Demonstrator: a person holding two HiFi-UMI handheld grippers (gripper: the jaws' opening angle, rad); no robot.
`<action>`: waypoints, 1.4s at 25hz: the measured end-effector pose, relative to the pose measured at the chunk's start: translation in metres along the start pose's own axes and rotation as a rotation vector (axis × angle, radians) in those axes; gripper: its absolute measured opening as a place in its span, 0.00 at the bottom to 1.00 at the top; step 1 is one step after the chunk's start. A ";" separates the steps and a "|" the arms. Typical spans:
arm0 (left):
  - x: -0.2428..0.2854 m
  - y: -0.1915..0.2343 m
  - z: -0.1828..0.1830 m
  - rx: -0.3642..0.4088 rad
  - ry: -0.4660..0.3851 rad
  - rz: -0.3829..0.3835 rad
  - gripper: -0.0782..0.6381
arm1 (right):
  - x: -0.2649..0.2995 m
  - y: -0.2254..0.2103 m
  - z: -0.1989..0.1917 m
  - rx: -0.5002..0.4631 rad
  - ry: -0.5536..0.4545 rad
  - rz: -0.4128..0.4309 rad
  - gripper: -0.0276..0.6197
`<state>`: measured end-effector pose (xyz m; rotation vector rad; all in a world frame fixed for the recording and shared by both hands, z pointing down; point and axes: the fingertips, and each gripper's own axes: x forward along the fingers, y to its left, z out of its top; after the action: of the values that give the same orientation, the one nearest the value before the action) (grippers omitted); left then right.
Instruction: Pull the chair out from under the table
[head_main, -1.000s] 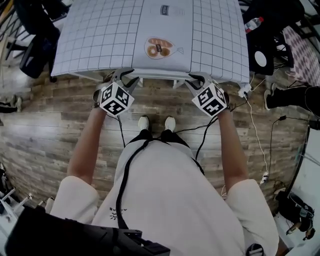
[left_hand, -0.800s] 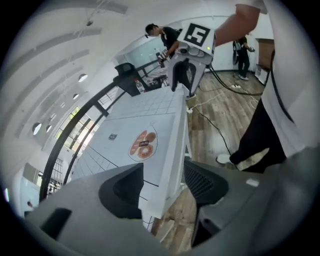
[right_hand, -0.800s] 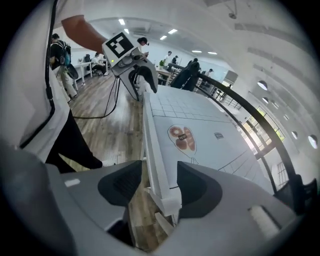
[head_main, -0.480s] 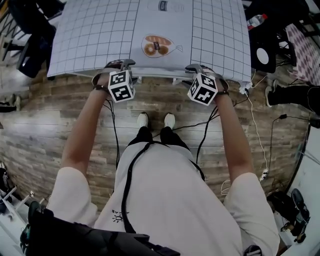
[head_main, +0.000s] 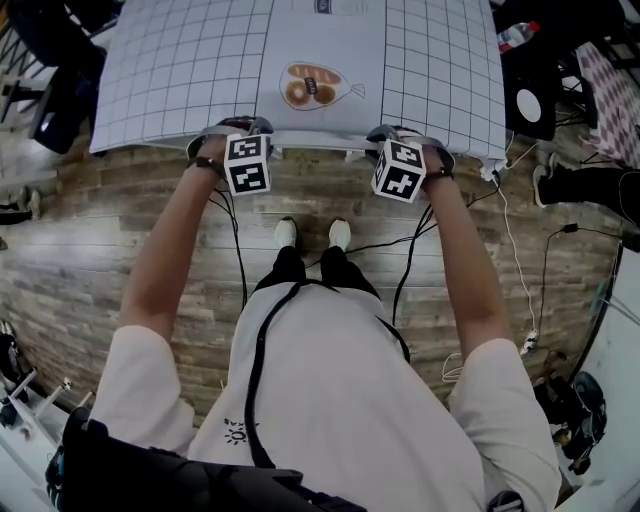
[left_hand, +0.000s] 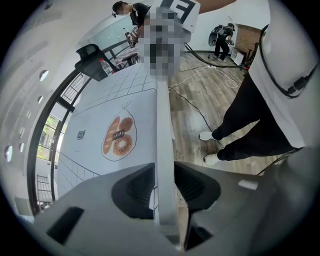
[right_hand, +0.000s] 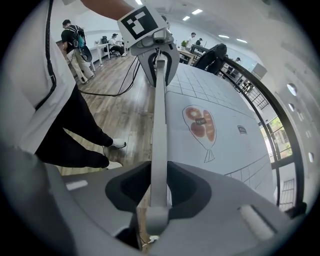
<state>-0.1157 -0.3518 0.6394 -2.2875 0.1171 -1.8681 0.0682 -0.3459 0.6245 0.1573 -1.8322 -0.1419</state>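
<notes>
At the near edge of the table (head_main: 180, 80), toward eleven o'clock from the person's white shoes (head_main: 287, 234), the left gripper (head_main: 232, 128) points steeply down with its marker cube facing up. Its jaws have just been closing and pinch a thin white bar from both sides, about half spread, with the pads pressed flat against it. That bar is the top rail of the chair (right_hand: 159, 120), which sits tucked under the table with only this rail showing along the table's edge. Beyond the rail, at twelve o'clock from the shoes, the grid-patterned cloth carries a printed drawing of bread (head_main: 312, 90). Further right, at about one o'clock, the right gripper (head_main: 400, 133) also points down onto the same rail. Its jaws too have just been closing, and they grip the bar between them. The two grippers sit well apart on the rail. The person stands on a wood floor (head_main: 90, 260), with a cable (head_main: 510, 260) trailing at three o'clock.
</notes>
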 end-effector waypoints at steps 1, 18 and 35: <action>0.001 -0.002 -0.001 0.004 0.005 -0.008 0.28 | 0.000 0.000 0.000 0.000 0.001 0.004 0.20; 0.004 -0.008 -0.001 -0.037 0.017 -0.080 0.22 | 0.000 0.006 -0.001 -0.006 0.017 0.064 0.17; -0.009 -0.051 0.001 -0.020 0.016 -0.107 0.22 | -0.010 0.053 0.003 0.019 0.009 0.092 0.17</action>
<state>-0.1189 -0.2999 0.6405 -2.3354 0.0167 -1.9455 0.0662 -0.2919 0.6233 0.0866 -1.8288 -0.0589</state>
